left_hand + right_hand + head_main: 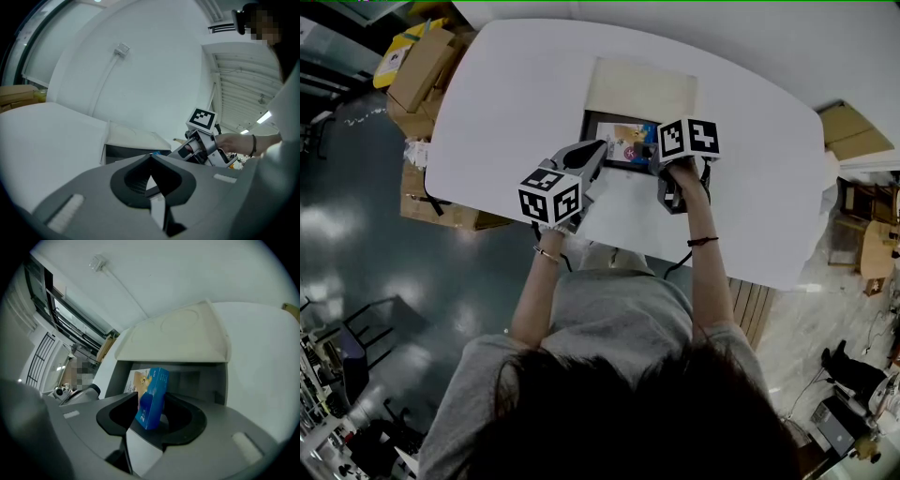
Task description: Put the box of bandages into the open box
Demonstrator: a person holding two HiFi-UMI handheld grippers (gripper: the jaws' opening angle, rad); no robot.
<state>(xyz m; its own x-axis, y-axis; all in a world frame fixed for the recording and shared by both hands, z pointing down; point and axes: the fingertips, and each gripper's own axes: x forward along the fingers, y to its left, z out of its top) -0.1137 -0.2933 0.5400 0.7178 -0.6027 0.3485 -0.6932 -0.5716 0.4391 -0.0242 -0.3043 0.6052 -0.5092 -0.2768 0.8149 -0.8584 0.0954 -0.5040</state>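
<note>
A black open box [592, 127] lies on the white table [506, 103] with its pale lid [642, 86] folded back. The blue box of bandages [152, 397] stands tilted on edge just inside the open box's front wall. My right gripper [152, 420] has its jaws spread on both sides of it, with a gap showing on the right side. In the head view this right gripper [661, 159] is at the open box's right front corner. My left gripper [598, 150] points at the left front corner, jaws together and empty. The left gripper view shows the box's dark front [126, 151].
Cardboard boxes [422, 70] are stacked on the floor off the table's left end. More cartons and wooden furniture [862, 225] stand to the right. The table's near edge runs just below both grippers.
</note>
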